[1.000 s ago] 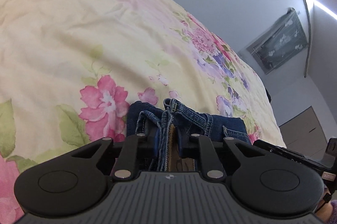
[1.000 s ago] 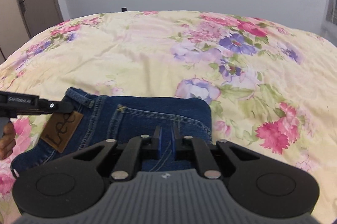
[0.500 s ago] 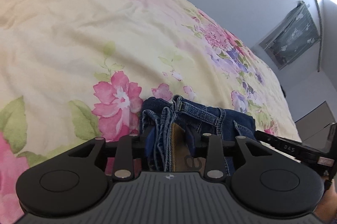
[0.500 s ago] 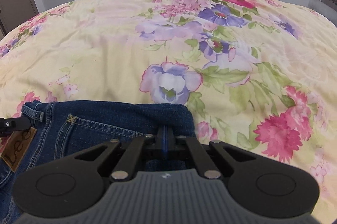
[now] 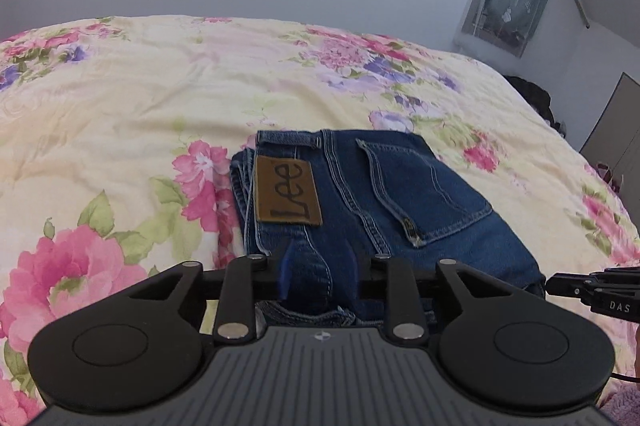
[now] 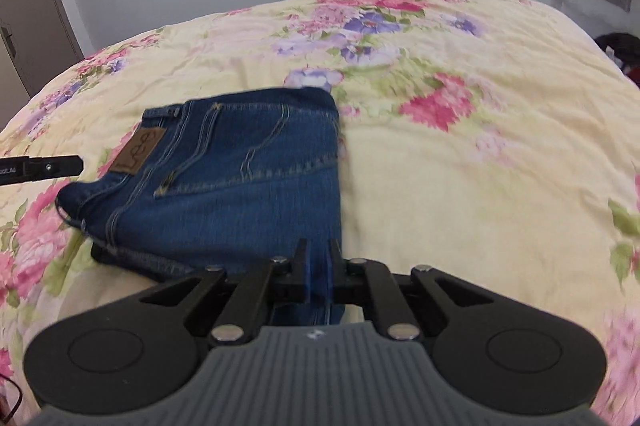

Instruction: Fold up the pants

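The folded dark-blue denim pants (image 5: pixel 372 193) lie on the floral yellow quilt (image 5: pixel 120 113); left gripper (image 5: pixel 320 266) closing, nothing clamped, right gripper (image 6: pixel 318 270) nearly together, apparently empty; both should withdraw without snagging the stack.

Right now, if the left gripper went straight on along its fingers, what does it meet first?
Probably the folded jeans: the left gripper, jaws closing with nothing pinched, points down at the denim below the brown patch. Depth is unclear.

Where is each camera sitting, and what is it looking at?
Left wrist: on the left gripper, looking down its fingers at the folded jeans; jaws closing, nothing clamped.
Right wrist: on the right gripper, facing the jeans' right edge; jaws nearly shut, pulled back.
Both show the jeans, floral bedspread and the other gripper's tip.
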### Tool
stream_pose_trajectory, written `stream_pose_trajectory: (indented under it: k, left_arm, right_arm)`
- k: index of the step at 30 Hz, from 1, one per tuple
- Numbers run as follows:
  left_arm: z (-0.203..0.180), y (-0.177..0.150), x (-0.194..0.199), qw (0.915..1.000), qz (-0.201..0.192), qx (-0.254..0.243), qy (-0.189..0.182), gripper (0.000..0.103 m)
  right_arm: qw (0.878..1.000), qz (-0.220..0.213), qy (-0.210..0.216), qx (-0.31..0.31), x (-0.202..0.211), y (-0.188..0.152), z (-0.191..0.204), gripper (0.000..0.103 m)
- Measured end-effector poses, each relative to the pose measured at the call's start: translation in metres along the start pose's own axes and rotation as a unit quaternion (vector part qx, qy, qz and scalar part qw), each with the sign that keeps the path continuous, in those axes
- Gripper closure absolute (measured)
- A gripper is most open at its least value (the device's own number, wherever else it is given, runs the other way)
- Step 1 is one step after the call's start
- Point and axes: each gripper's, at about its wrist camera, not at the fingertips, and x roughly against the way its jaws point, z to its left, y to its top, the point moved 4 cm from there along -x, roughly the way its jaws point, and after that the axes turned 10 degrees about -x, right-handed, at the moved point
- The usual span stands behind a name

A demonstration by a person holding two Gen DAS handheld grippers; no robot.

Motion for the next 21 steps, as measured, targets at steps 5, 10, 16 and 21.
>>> stream_pose_trajectory:
  k: [5,10,16,21]
  left_arm:
    - [0.016,-0.027,-0.031,0.9956,0.061,0.071,0.005,0.073]
    - [0.021,-0.043,-0.04,0.993,0.054,0.105,0.01,0.073]
    - [0.02,-0.045,-0.039,0.9938,0.051,0.097,0.015,0.073]
    - [0.019,-0.046,-0.039,0.9945,0.048,0.091,0.021,0.072]
  right_arm:
    - [1.0,-0.011,-0.012,-0.024,-0.005,-0.028,0.002,0.07]
    - [0.998,-0.007,-0.03,-0.048,-0.031,-0.03,-0.001,0.082]
    - [0.994,0.0,-0.003,-0.106,-0.014,-0.036,-0.024,0.1]
    - [0.987,0.027,0.005,-0.16,-0.021,-0.042,-0.037,0.101]
